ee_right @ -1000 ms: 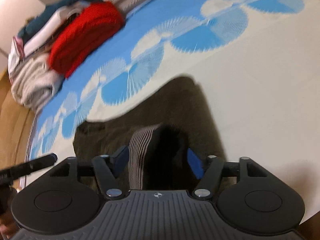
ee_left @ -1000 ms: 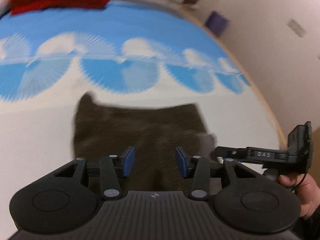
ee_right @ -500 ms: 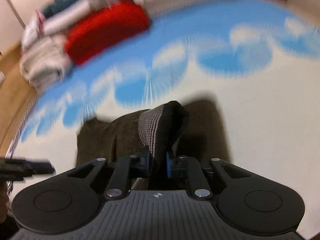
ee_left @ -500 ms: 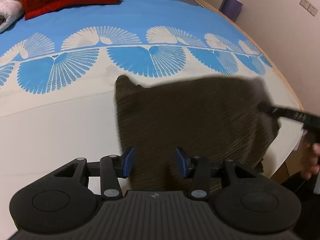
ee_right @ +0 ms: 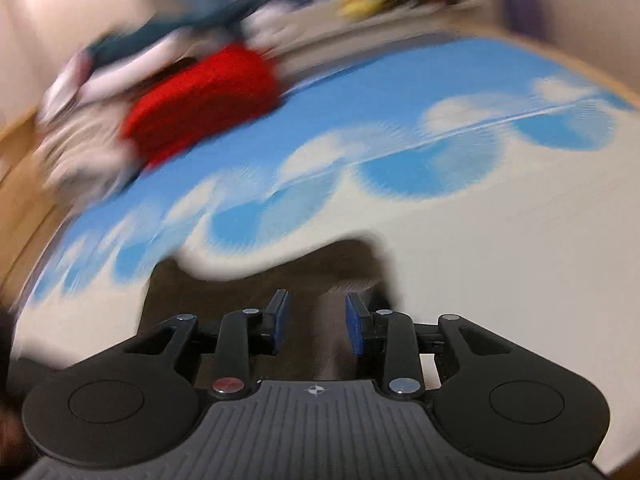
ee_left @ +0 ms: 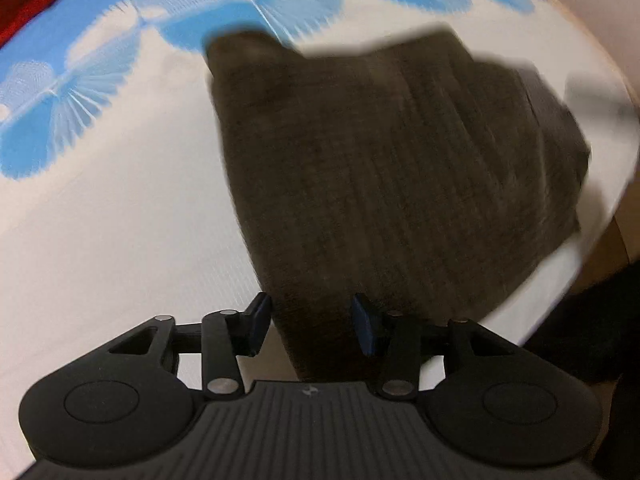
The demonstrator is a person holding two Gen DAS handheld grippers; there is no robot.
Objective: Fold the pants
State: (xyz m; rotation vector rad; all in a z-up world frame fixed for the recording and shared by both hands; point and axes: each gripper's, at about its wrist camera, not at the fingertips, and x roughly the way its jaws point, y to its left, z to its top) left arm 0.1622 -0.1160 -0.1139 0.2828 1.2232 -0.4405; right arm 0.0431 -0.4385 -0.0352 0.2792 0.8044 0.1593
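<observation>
The brown pants (ee_left: pixel 392 168) lie folded into a broad flat shape on the white and blue bedsheet (ee_left: pixel 100 220). My left gripper (ee_left: pixel 310 314) points steeply down over their near edge, open, with the cloth's edge seen through the gap and no pad pressing on it. In the blurred right wrist view the pants (ee_right: pixel 224 292) lie low on the sheet just beyond my right gripper (ee_right: pixel 316 308). Its jaws are opening, the blue pads stand apart, and the cloth lies beneath them, not pinched.
A folded red blanket (ee_right: pixel 208 100) and a pile of pale and teal laundry (ee_right: pixel 80 136) sit at the far end of the bed. The bed's edge (ee_left: pixel 600 248) runs close to the pants on the right. A dark sleeve (ee_left: pixel 592 320) is there.
My right gripper shut on a raised striped fold of the pants, then let it go, and the fold dropped flat. My left gripper sank toward the pants' near edge and rolled.
</observation>
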